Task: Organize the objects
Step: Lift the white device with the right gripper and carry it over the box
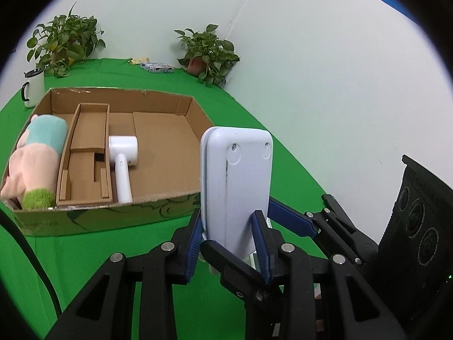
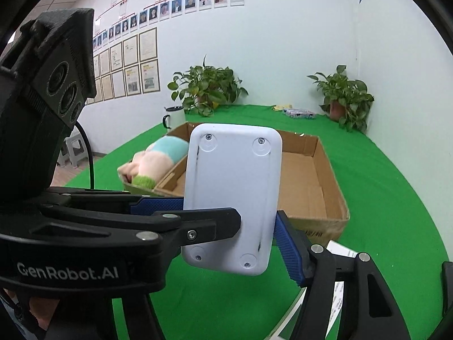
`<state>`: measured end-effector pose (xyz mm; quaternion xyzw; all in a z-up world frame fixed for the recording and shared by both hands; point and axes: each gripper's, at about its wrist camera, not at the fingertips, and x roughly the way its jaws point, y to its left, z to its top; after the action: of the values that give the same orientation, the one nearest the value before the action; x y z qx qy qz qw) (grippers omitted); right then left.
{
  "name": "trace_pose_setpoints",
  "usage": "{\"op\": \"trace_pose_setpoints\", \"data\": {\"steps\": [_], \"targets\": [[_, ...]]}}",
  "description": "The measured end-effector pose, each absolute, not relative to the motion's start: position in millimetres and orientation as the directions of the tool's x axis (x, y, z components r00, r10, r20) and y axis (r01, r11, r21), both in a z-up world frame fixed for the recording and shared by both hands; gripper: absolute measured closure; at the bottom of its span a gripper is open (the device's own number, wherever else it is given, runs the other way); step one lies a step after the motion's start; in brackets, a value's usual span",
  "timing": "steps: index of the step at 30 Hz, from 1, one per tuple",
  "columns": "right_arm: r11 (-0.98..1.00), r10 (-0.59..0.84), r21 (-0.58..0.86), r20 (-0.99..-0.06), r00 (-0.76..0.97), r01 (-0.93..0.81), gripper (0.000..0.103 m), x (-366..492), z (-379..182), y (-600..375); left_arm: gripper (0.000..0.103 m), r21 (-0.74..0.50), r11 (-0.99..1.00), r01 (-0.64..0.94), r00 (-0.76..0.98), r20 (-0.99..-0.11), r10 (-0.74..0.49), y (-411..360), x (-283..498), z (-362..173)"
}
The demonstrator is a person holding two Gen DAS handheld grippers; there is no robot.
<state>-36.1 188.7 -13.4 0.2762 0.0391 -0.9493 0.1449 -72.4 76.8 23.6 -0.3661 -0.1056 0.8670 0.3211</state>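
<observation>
Green cloth table (image 1: 85,255) in a white-walled corner; framed papers and portrait photos (image 2: 141,56) on the left wall. Two potted plants (image 1: 206,53) and a white mug (image 1: 34,87) at the back.

White device (image 1: 237,187), a flat rounded rectangle of smooth hard plastic, screwed back facing both cameras, dark scuff lines near its edges. Held upright above the cloth, just in front of the cardboard box (image 1: 113,215).

Left gripper (image 1: 226,243) clenched on the device's lower end, ribbed blue pads either side. Right gripper (image 2: 226,215) also clamped on it, pads at the two long edges.

Box: shallow, open, corrugated, with a cardboard divider. Plush toy (image 1: 34,158), soft and fuzzy, in the left compartment; white hair dryer (image 1: 123,155), glossy, in the middle. Right section bare.

Risks, as I judge them:
- Slick plastic could pivot or slip if either grip lets go early.
- A low carry could catch the device on the box's near wall.
- Two hands pulling unevenly could twist it.
</observation>
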Motion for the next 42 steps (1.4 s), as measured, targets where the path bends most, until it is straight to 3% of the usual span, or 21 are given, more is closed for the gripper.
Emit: {"op": "trace_pose_setpoints", "data": {"steps": [27,34,42], "targets": [[-0.955,-0.254,0.008,-0.531,-0.808,0.295,0.040,-174,52,184,0.070,-0.414,-0.776,-0.475,-0.543,-0.555,0.629,77,-172,68],[-0.954,-0.263,0.041,-0.587,-0.765,0.297,0.040,-220,35,185,0.070,-0.433,-0.788,-0.437,-0.508,-0.605,0.614,82,-204,47],[-0.949,-0.287,0.109,-0.686,-0.669,0.297,0.040,-262,-21,189,0.070,-0.460,-0.809,-0.365,-0.434,-0.685,0.585,86,-231,0]]}}
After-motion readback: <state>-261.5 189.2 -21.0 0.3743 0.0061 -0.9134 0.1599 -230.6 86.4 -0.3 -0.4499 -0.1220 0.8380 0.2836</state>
